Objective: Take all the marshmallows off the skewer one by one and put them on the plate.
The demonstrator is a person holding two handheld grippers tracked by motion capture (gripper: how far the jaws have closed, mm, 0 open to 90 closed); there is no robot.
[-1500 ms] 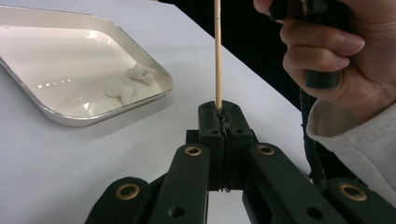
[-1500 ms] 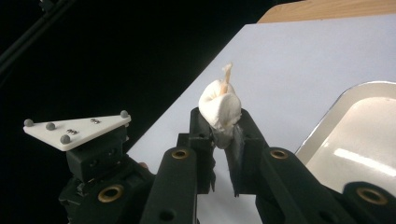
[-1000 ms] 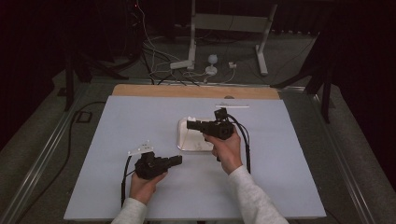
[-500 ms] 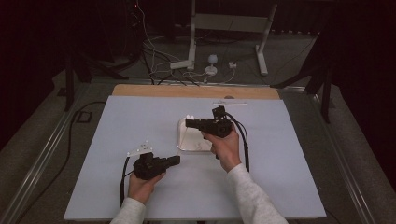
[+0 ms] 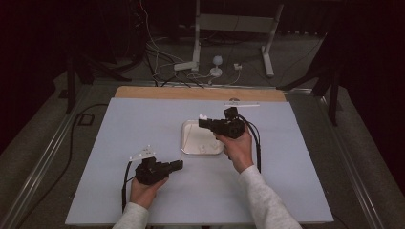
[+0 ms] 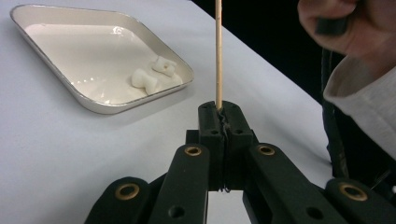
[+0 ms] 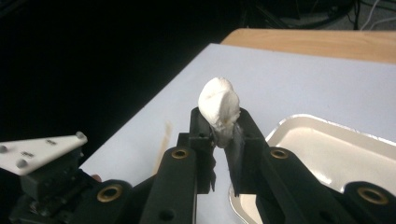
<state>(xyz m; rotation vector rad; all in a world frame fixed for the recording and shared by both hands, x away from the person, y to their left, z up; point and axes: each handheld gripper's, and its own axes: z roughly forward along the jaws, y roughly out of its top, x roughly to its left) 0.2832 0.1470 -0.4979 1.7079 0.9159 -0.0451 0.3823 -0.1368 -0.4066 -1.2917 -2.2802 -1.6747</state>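
- Pale blue-white counter in the high view, with a shallow white rectangular metal tray near its middle. Right claw hangs over the tray's far left corner, pinching a small white marshmallow. Left claw sits low, near the tray's near left corner; the thin stick is too fine to make out here.
- Left gripper view: left claw clamped tight on a thin wooden skewer that stands upright. Tray lies beyond, to the left, with two white marshmallow pieces touching each other near its right corner. Right hand at upper right.
- Right gripper view: right claw squeezing the marshmallow, which bulges above the jaws. Tray lies below, to the right.
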